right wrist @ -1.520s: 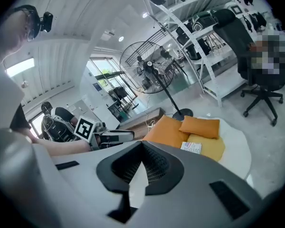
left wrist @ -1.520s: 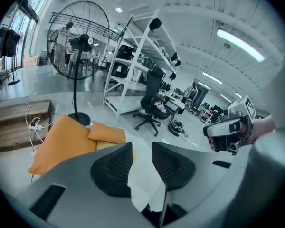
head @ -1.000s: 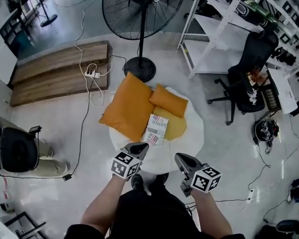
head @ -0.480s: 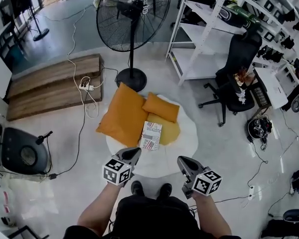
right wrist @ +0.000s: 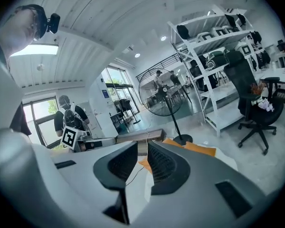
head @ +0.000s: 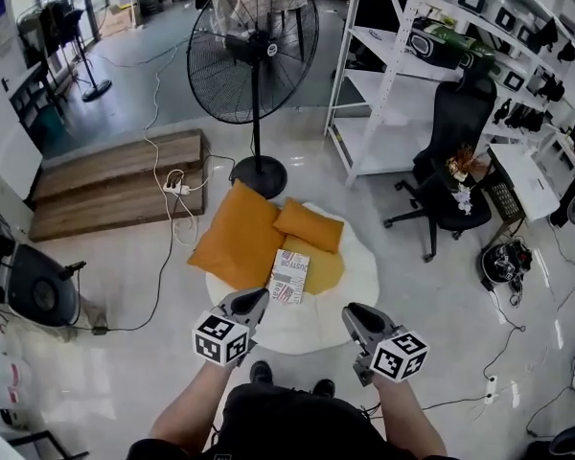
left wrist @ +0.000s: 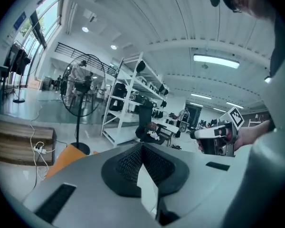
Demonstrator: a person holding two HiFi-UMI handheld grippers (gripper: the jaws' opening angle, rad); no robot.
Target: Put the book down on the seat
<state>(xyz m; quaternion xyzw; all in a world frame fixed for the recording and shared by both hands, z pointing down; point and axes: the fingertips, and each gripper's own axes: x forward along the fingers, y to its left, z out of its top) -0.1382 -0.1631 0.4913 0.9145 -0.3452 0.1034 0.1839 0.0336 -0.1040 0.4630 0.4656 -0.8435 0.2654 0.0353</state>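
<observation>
**Head view.** Looks steeply down on a round white padded seat (head: 350, 295) on a glossy grey floor. Finds the flat white, red and blue printed book (head: 290, 276) lying on that seat. Places it partly on a flat mustard-yellow cushion (head: 326, 268), just beside a large square orange cushion (head: 232, 240) and near a smaller orange cushion (head: 310, 225). Shows the grey left gripper (head: 254, 299) and grey right gripper (head: 356, 312) held side by side on the near side of the book, both apart from it. Takes in a tall black pedestal fan (head: 254, 46), a low brown wooden platform (head: 115, 175), white metal shelving (head: 393, 75) and a black office chair (head: 455, 137) around the seat.

**Left gripper view.** Shows the left gripper (left wrist: 141, 147) with its 2 black ribbed fingers (left wrist: 127, 164) pressed together at the tips, pinching nothing. Catches the right gripper (left wrist: 213, 137) off to one side, with the fan (left wrist: 83, 87) and an edge of the large orange cushion (left wrist: 66, 158) beyond.

**Right gripper view.** Shows the right gripper (right wrist: 142, 147) with its 2 fingers (right wrist: 162, 167) a narrow slit apart and nothing between them. Leaves only floor and a strip of orange visible through the gap. Catches the fan (right wrist: 164, 96) and the office chair (right wrist: 256, 103) farther off.
</observation>
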